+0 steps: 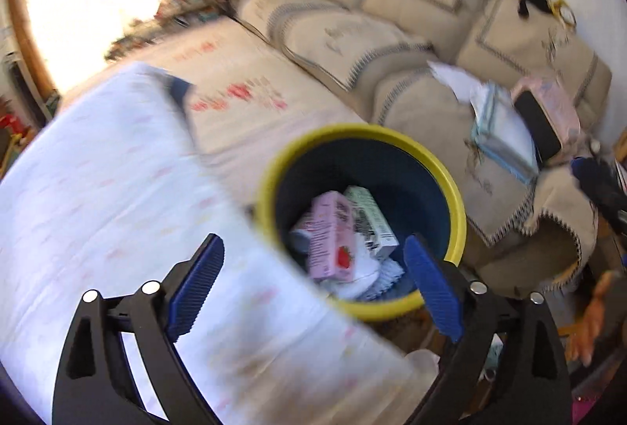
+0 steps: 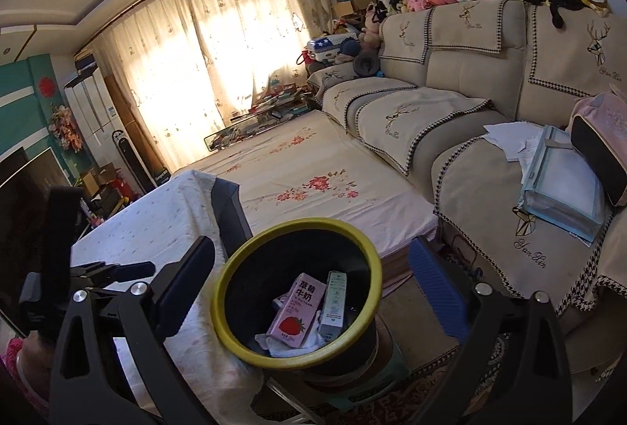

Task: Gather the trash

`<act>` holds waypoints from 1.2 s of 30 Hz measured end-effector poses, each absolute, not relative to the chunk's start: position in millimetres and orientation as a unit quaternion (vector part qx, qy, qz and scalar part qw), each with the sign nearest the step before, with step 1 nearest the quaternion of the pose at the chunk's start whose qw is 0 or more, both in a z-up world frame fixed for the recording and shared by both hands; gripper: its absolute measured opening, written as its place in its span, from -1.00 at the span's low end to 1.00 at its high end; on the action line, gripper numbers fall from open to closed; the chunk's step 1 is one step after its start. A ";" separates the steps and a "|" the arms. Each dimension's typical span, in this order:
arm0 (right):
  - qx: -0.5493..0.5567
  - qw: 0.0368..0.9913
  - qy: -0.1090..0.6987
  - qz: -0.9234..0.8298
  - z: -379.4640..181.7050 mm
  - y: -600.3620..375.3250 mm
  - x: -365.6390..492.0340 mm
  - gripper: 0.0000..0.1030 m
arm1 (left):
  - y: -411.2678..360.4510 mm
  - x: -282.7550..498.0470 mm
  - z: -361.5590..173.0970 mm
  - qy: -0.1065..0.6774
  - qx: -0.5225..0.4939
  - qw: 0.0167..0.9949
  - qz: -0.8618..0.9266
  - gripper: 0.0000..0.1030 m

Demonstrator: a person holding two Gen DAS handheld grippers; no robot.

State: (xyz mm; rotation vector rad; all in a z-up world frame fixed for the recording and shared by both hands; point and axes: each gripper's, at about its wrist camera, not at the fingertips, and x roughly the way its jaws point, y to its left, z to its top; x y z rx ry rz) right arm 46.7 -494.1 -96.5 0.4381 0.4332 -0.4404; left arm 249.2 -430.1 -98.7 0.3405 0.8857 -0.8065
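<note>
A dark bin with a yellow rim (image 1: pixel 450 189) (image 2: pixel 223 331) stands beside the cloth-covered table. Inside lie a pink strawberry milk carton (image 1: pixel 333 237) (image 2: pixel 296 311), a green-white carton (image 1: pixel 372 221) (image 2: pixel 333 303) and crumpled white tissue (image 1: pixel 364 280) (image 2: pixel 274 344). My left gripper (image 1: pixel 313 260) is open and empty, above the table edge facing the bin. My right gripper (image 2: pixel 311 260) is open and empty, hovering above the bin. The left gripper also shows at the left of the right wrist view (image 2: pixel 117 270).
The table with a white patterned cloth (image 1: pixel 98 209) (image 2: pixel 156 229) is at left. A beige sofa (image 1: pixel 352 44) (image 2: pixel 470 103) holds papers, a blue folder (image 2: pixel 560 182) and a pink bag (image 2: pixel 603 135). A floral mattress (image 2: pixel 313 170) lies beyond the bin.
</note>
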 end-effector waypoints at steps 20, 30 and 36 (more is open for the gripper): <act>0.095 0.963 0.237 -0.086 -72.1 -349.8 72.7 0.86 | -117.4 137.7 -13.2 0.278 0.019 0.951 -0.132 0.90; 0.067 0.969 0.222 -0.084 -56.6 -332.5 48.0 0.86 | -44.7 85.6 -4.5 0.247 -0.023 0.966 -0.066 0.90; 0.055 0.971 0.218 -0.082 -53.6 -324.3 33.0 0.86 | -34.9 69.1 -6.4 0.242 -0.034 0.968 -0.057 0.90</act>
